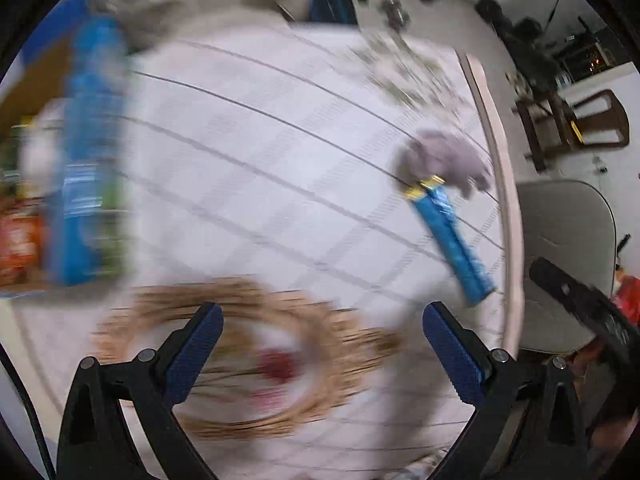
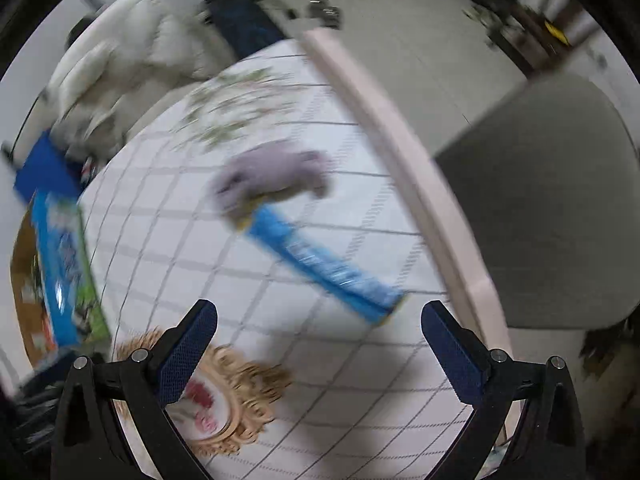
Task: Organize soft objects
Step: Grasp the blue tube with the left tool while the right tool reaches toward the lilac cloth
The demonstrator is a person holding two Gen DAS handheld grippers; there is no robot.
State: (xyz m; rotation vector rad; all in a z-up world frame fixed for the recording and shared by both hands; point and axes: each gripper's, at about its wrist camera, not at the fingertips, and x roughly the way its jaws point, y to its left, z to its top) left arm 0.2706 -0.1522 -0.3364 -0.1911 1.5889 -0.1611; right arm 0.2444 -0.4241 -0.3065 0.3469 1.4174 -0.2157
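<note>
Both views are motion-blurred. A grey plush toy (image 1: pixel 450 160) lies on a bed with a white checked sheet (image 1: pixel 260 168), next to a long blue packet (image 1: pixel 452 236). They also show in the right wrist view: the plush (image 2: pixel 272 174) and the packet (image 2: pixel 324 264). A round tan-fringed soft item with red marks (image 1: pixel 256 364) lies just under my left gripper (image 1: pixel 320 336), which is open and empty. My right gripper (image 2: pixel 318 332) is open and empty above the sheet (image 2: pixel 168 264), with the fringed item (image 2: pixel 216 396) by its left finger.
A blue box (image 1: pixel 88 152) stands at the bed's left side, also in the right wrist view (image 2: pixel 60 272). A white pillow or duvet (image 2: pixel 128 56) lies at the far end. The pink bed edge (image 2: pixel 400 152) runs on the right, with a grey chair (image 2: pixel 552 208) beyond.
</note>
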